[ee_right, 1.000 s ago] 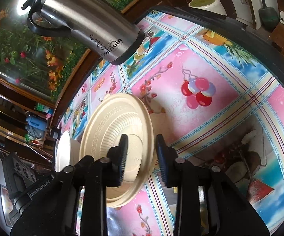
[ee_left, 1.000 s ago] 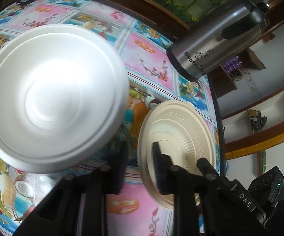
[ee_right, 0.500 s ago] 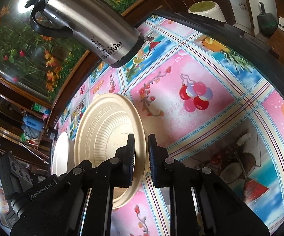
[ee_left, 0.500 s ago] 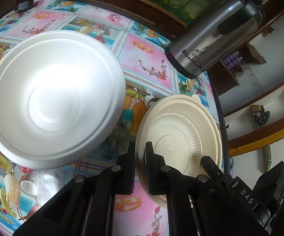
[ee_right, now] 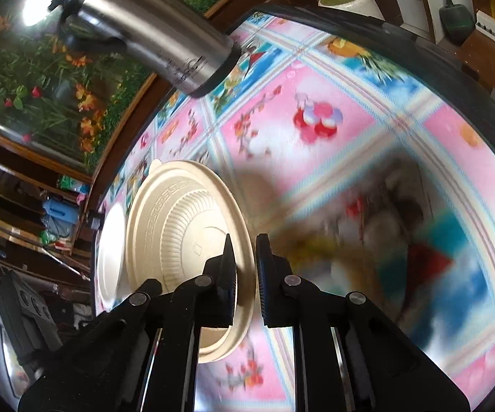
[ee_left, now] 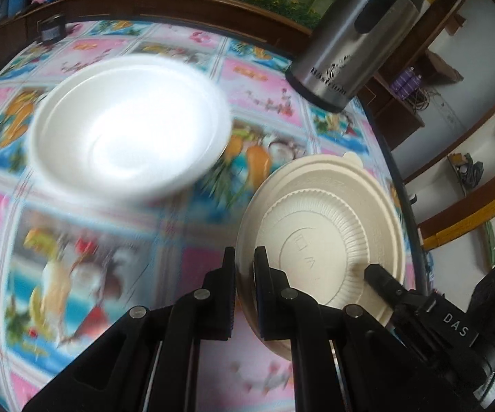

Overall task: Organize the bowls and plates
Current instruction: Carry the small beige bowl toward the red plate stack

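Handling: I judge the cream plate (ee_left: 326,237) light and thin, probably moulded pulp. It should be stiff enough across the ribbed centre but bendy at the rim, so uneven pulling could buckle it.
Where to hold: I would take it by the flat outer rim, on opposite edges, clear of the ribbed well.
Left tongs (ee_left: 245,285): pressed together on the plate's rim at lower centre of the left wrist view; the rim runs up between the two pads. The jaws have just been closing onto it.
Right tongs (ee_right: 245,274): pinching the opposite rim at lower centre of the right wrist view, with the plate spreading up and left of the pads. These jaws have also just been closing on the rim.
Plate position: held between both tongs and tilted; it looks raised off the bench (ee_right: 333,158), though I cannot tell whether its far edge touches the patterned cloth.
White bowl (ee_left: 127,127): upper left of the left wrist view, resting on the bench, apart from the plate. In the right wrist view only its edge (ee_right: 110,257) shows behind the plate's left side.
Steel flask (ee_left: 357,37): upper right of the left wrist view, standing near the bench edge beyond the plate.
Risk: I expect the thin rim to slip or crease if my hands drift apart.
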The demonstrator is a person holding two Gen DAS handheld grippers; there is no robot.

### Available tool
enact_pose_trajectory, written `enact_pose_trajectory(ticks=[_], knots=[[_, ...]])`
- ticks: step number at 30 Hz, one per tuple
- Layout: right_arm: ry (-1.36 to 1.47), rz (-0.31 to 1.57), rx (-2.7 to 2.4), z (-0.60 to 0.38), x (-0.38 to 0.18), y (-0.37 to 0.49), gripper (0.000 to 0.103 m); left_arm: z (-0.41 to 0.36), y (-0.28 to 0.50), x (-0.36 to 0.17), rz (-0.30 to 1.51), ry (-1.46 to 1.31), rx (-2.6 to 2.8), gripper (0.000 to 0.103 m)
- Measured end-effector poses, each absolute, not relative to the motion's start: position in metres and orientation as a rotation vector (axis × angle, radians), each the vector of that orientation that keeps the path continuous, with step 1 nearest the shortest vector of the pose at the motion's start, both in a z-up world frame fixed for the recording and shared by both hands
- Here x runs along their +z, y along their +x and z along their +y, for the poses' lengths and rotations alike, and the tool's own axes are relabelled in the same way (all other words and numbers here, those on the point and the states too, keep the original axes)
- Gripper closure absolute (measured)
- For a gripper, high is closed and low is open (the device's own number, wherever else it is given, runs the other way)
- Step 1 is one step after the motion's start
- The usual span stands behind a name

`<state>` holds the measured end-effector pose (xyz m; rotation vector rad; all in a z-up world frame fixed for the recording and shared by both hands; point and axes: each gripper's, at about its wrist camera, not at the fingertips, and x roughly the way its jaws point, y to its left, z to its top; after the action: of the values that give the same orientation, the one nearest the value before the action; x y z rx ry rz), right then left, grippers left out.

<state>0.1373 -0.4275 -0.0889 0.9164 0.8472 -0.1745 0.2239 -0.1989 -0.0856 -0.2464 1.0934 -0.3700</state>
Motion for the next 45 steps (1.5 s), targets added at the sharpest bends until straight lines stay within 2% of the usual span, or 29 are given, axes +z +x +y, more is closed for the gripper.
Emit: enact_pose_trajectory(ticks=[16, 26, 45], knots=[[0.833, 0.834, -0.001, -0.334, -0.064, 0.047, 0.093, -0.124, 0.107, -0.035, 0.866, -0.07, -0.293, 0.094], [0.757, 0.823, 0.116, -0.269, -0.034, 0.038, 0.093, -0.055, 0.065, -0.013, 0.76, -0.105, -0.208, 0.095], [0.647, 0.862, 0.286, -0.149, -0.01, 0.047, 0.093, 0.061, 0.033, -0.008, 0.694, -0.235, -0.07, 0.095]])
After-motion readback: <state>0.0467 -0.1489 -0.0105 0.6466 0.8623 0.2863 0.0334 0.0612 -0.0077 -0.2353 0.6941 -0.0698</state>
